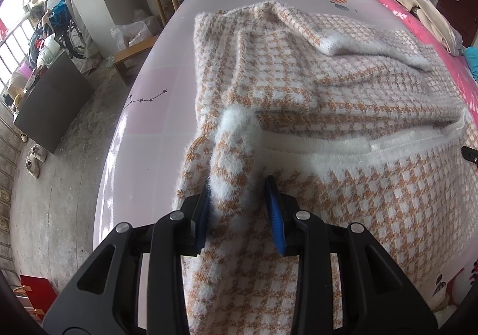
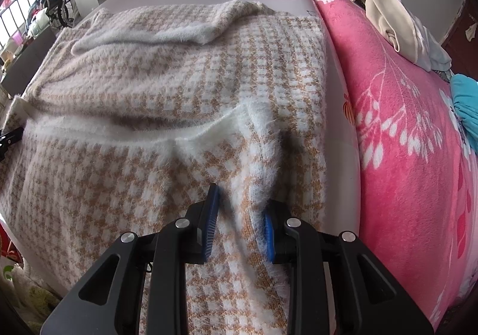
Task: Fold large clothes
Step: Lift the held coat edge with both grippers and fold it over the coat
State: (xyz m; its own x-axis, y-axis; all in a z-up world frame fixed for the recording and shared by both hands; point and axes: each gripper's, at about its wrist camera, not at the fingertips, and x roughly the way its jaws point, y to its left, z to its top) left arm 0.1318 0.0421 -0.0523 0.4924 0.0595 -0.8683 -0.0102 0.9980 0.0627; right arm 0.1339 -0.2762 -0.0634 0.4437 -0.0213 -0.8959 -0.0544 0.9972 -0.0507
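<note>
Fuzzy orange-and-white houndstooth knit, a large sweater (image 1: 343, 90), is spread over the pale pink bed (image 1: 149, 114). A lifted ridge of its fabric is pinched between the fingers of the left gripper (image 1: 239, 194), and another by the right gripper (image 2: 242, 200). A concrete floor (image 1: 59, 185) is shown only by the left view, a pink floral blanket (image 2: 397, 138) chiefly by the right.

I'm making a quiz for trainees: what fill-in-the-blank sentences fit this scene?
1. The sweater has a checked pattern of white and ____.
2. Beside it lies a blanket coloured ____.
3. The left gripper and right gripper each pinch a fold of the ____.

Missing: orange; pink; sweater
</note>
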